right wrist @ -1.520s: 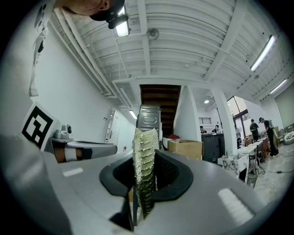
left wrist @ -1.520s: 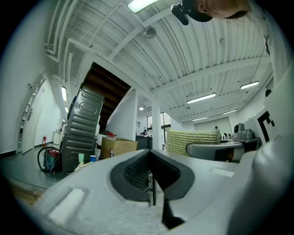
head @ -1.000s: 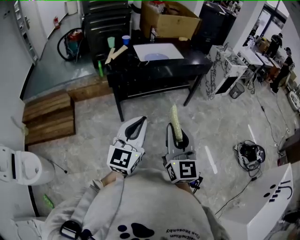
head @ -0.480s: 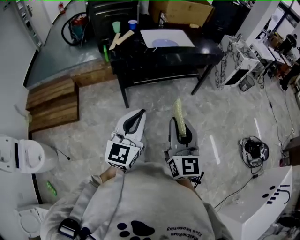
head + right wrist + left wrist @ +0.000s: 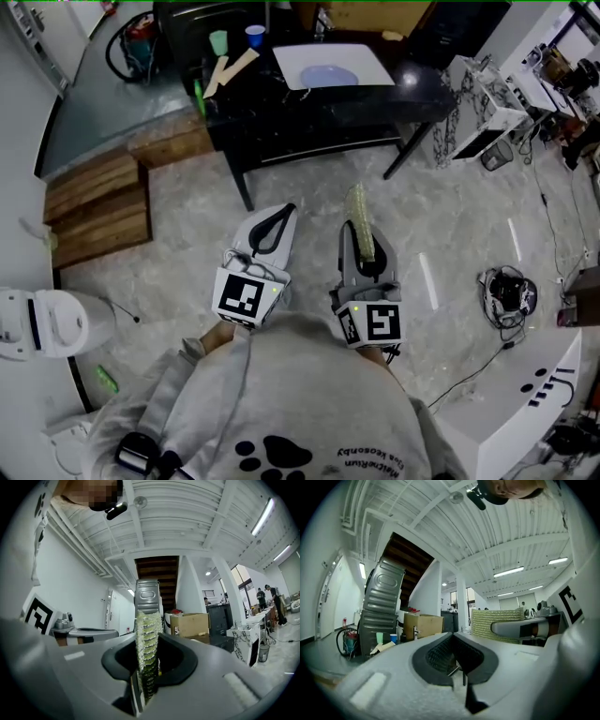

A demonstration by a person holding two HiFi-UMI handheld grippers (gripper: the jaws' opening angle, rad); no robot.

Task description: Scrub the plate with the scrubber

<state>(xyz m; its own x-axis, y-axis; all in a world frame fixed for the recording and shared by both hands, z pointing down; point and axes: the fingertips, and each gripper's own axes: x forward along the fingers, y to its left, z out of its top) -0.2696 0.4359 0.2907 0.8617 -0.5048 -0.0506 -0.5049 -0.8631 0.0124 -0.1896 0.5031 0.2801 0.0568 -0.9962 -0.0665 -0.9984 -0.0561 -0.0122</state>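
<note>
A pale blue plate (image 5: 329,75) lies on a white mat (image 5: 373,56) on the black table (image 5: 281,108), far ahead of both grippers. My right gripper (image 5: 355,231) is held near the person's chest and is shut on a yellow-green scrubber (image 5: 359,217) that sticks out past its tips. In the right gripper view the scrubber (image 5: 147,639) stands edge-on between the closed jaws of the right gripper (image 5: 146,674). The left gripper (image 5: 283,212) is beside it, shut and empty. In the left gripper view the left gripper (image 5: 453,645) has nothing between its jaws, and the scrubber (image 5: 497,623) shows to the right.
A green cup (image 5: 218,42), a blue cup (image 5: 254,36) and a wooden piece (image 5: 228,71) stand on the table's left end. Wooden steps (image 5: 98,211) lie left of the table. Cables (image 5: 506,292) lie on the floor to the right, by a white cabinet (image 5: 520,394).
The table and plate have slid toward the top of the head view. Both grippers stay shut in front of the person, the scrubber still in the right one.
</note>
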